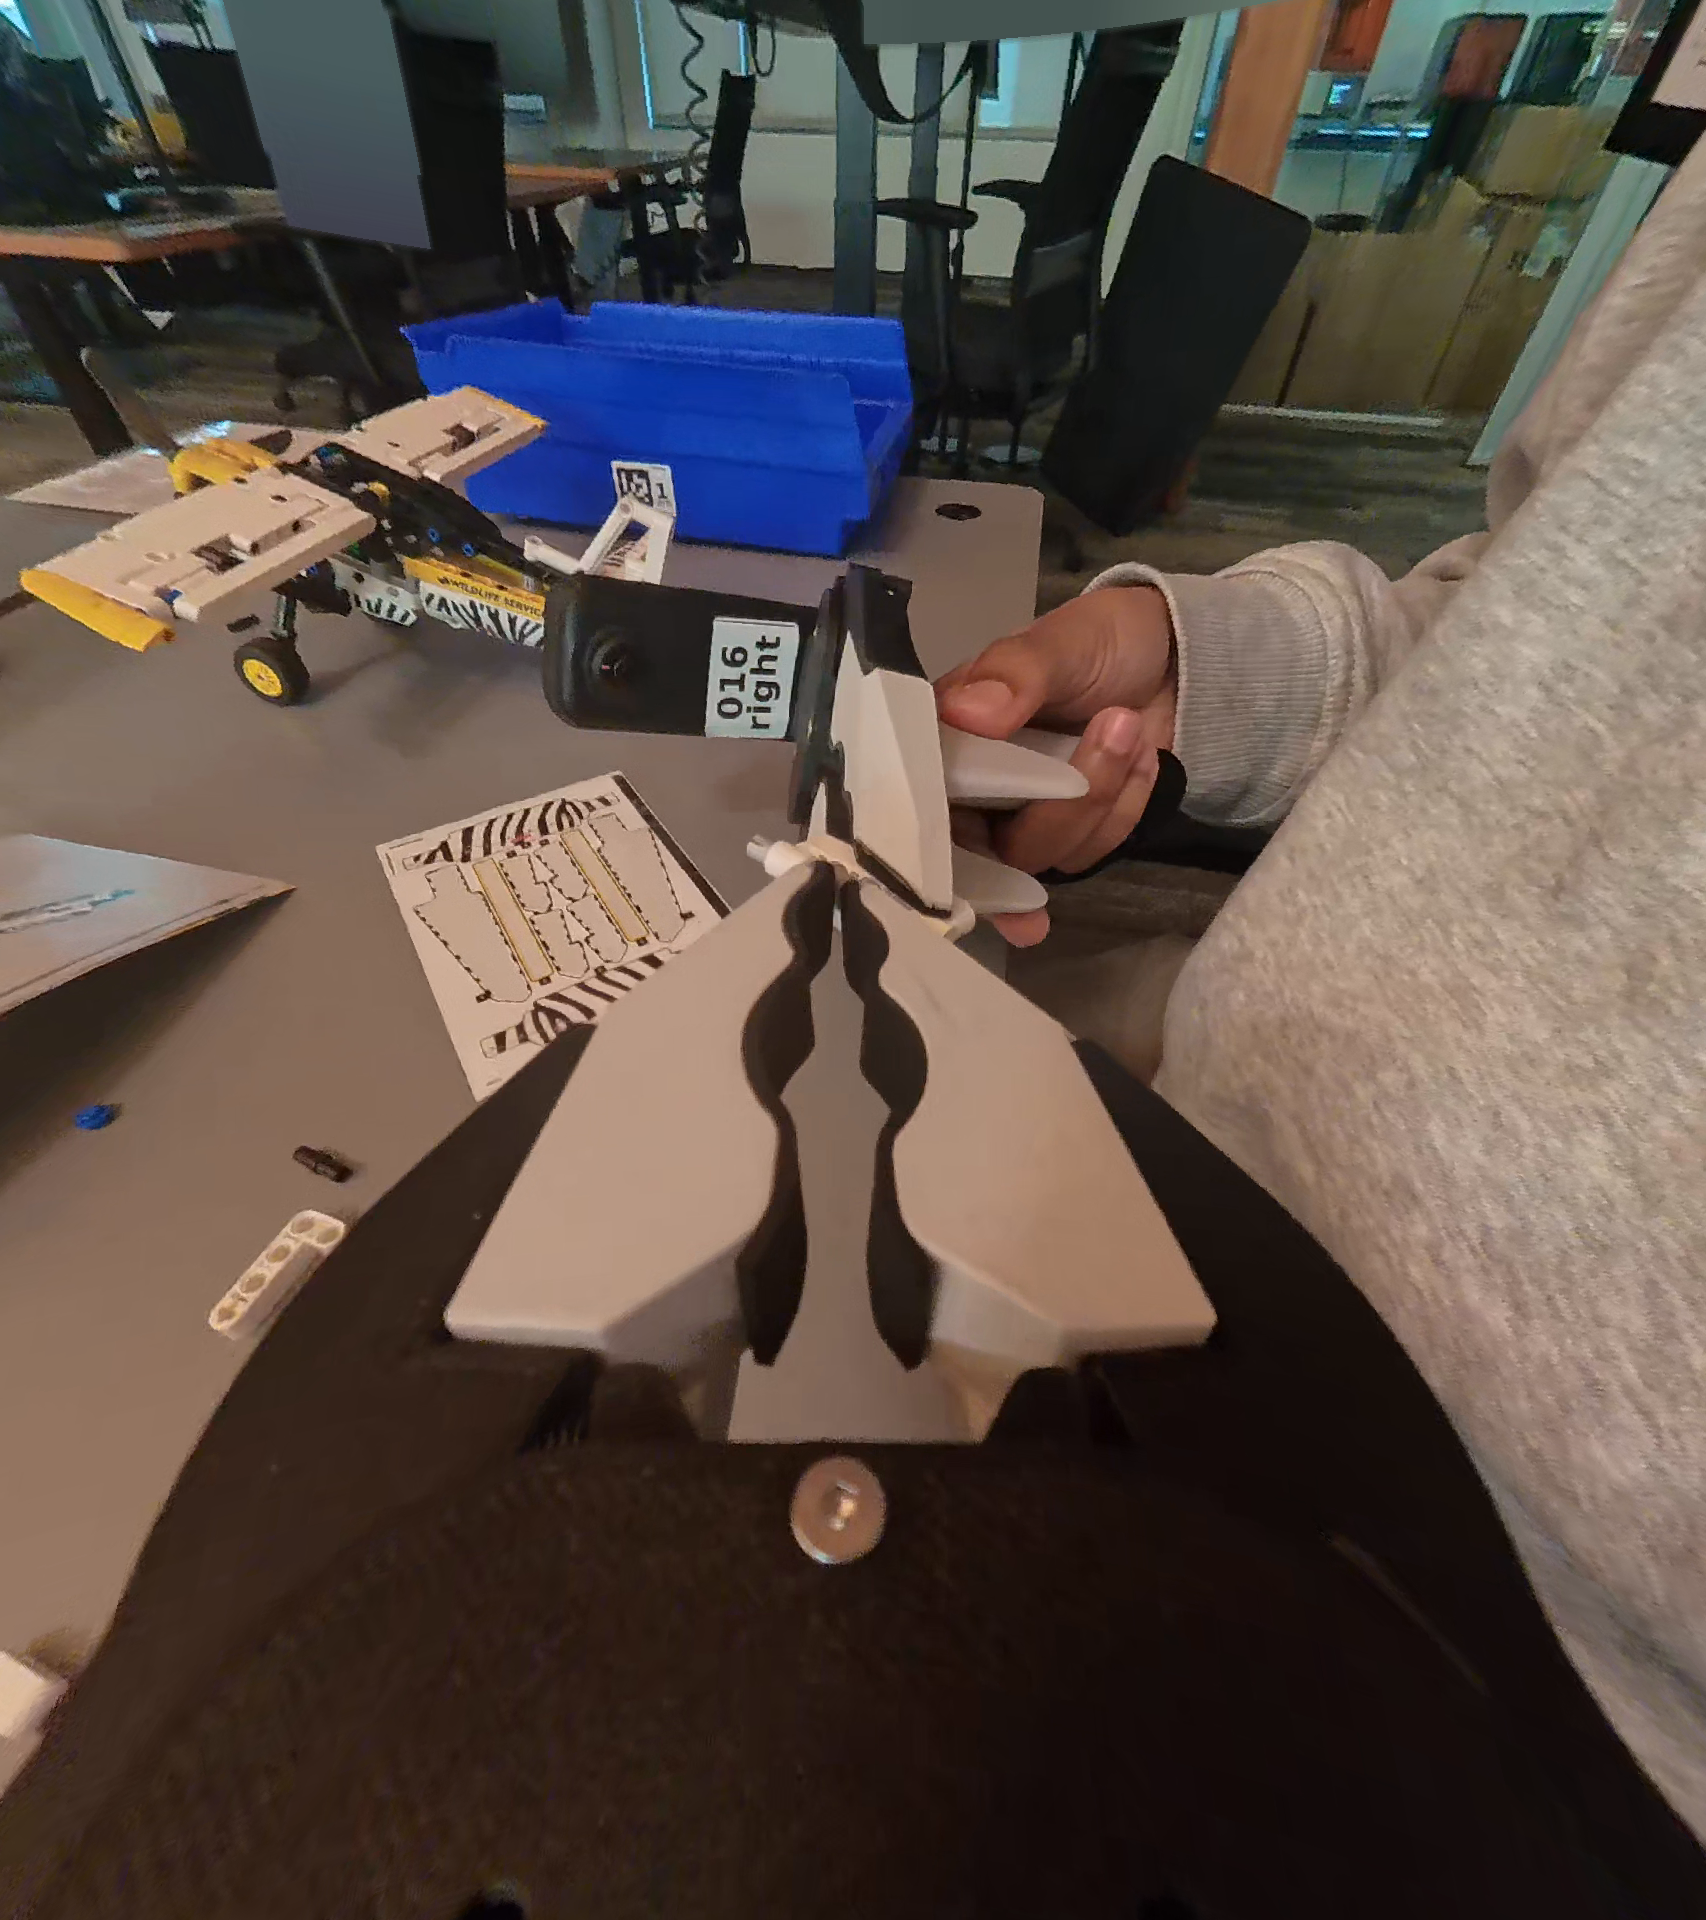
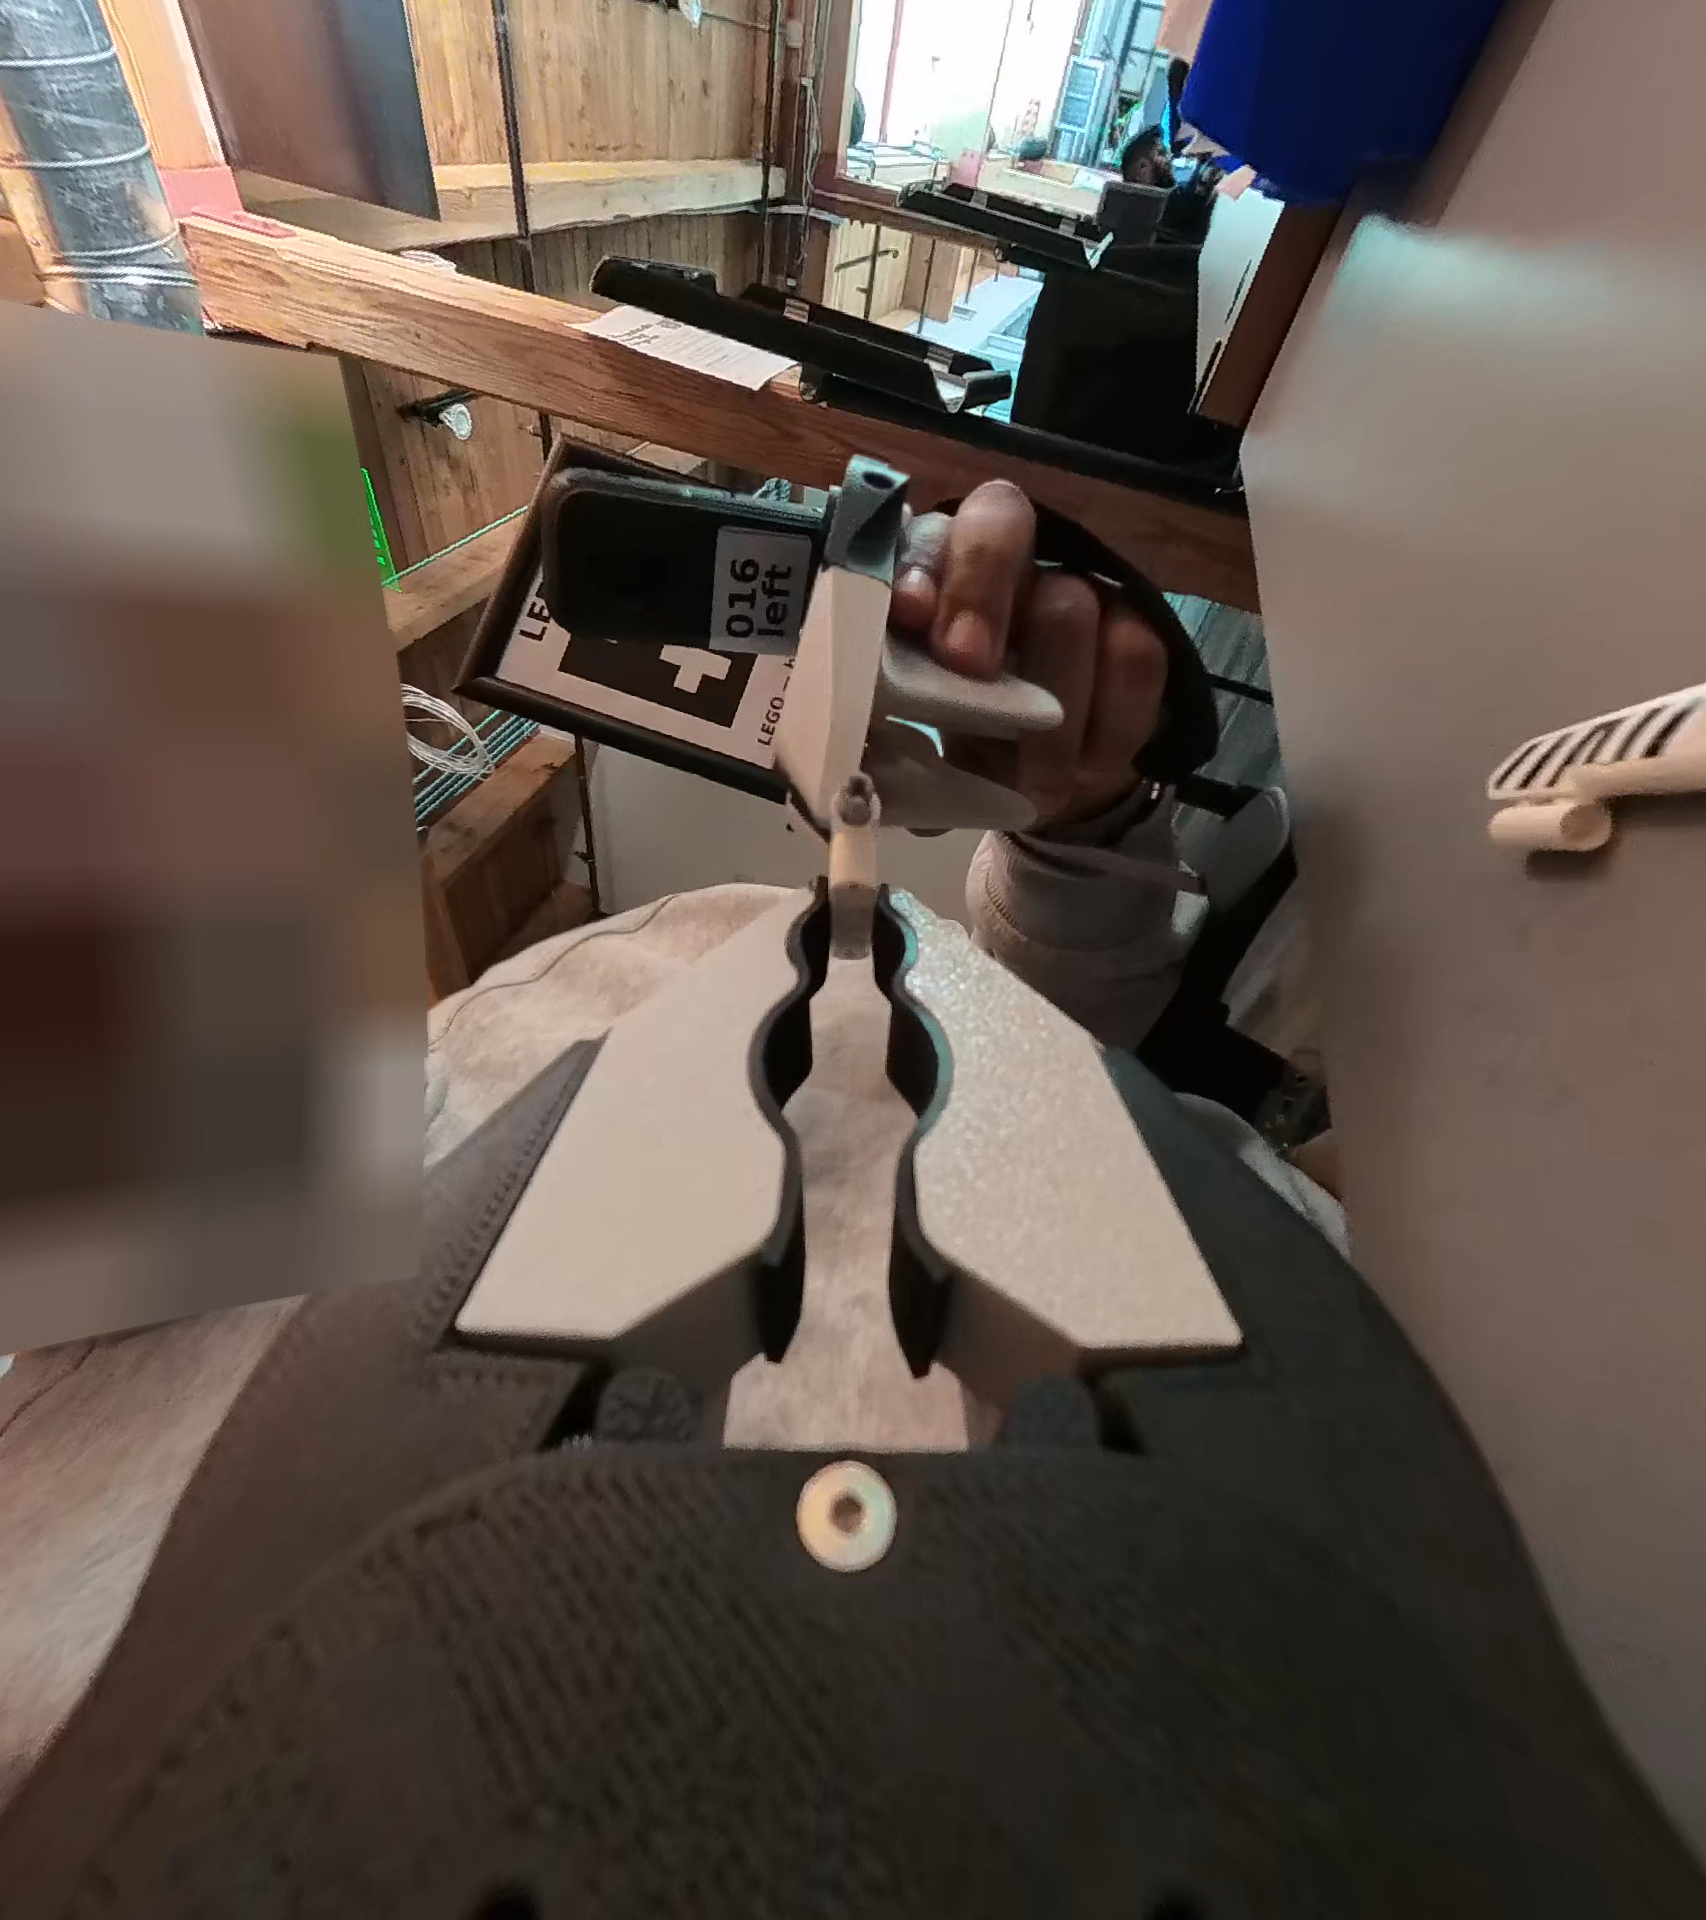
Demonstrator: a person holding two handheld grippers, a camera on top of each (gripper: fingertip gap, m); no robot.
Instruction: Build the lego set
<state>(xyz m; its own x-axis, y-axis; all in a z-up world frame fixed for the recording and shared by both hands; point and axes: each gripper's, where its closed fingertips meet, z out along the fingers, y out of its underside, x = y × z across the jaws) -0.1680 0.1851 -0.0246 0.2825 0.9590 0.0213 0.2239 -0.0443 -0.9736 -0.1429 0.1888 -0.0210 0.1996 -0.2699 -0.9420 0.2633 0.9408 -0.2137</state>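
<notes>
Plane model [image 1: 309,540] + sticker sheet [image 1: 548,914]: left wrist view only.

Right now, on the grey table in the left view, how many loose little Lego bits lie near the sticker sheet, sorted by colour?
White: 2, the holed beam and the small block
Blue: 1, the round pin
Black: 1, the short pin
Total: 4 loose pieces on the table
</notes>
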